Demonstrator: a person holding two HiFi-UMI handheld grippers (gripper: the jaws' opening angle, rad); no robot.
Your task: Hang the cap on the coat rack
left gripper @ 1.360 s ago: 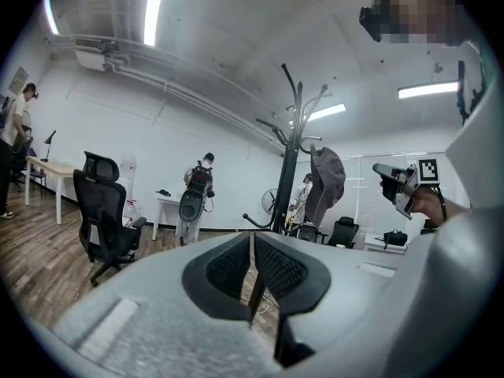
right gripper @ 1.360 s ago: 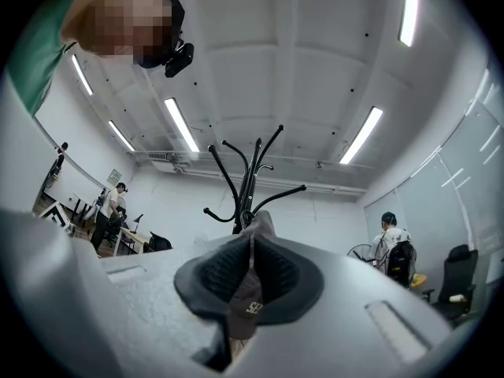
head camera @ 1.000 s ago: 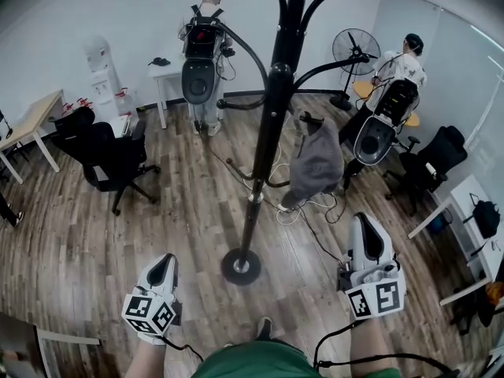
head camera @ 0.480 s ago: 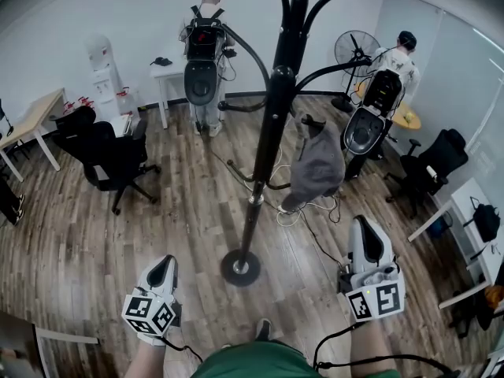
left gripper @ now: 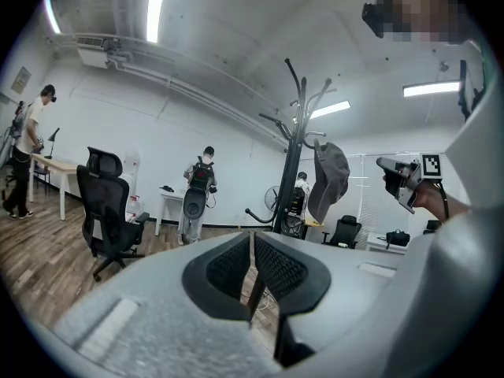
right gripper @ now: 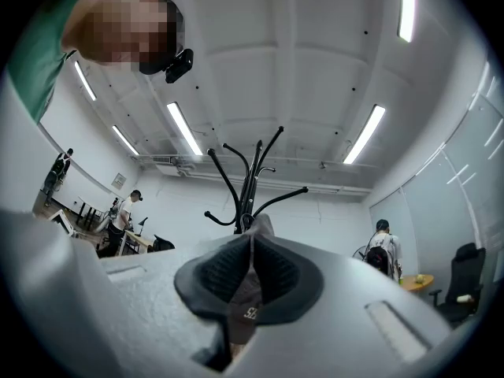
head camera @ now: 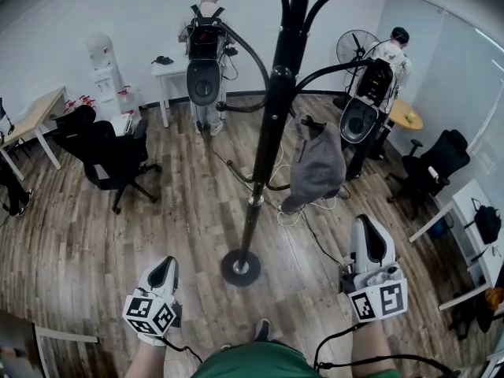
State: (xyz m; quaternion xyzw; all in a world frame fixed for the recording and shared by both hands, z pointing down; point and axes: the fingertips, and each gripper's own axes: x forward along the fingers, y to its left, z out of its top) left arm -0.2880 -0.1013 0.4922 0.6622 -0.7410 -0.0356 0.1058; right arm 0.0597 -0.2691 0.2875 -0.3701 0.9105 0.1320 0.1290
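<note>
Grey cap [head camera: 317, 164], soft/light, on rack [head camera: 272, 116] ahead; prob. best gripped by brim. L hand-held gripper [head camera: 163, 268], R hand-held gripper [head camera: 368, 231]: closed, empty.

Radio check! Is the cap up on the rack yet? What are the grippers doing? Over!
Left gripper and right gripper: jaws together, empty, held low. Cap hanging on a coat rack hook. Nothing in the way.

Head view looked steeply down at the nearby coat rack [head camera: 264, 156], left gripper view faced it about level, right gripper view tilted up toward it and the ceiling [right gripper: 299, 69]; all three shared that coat rack.
</note>
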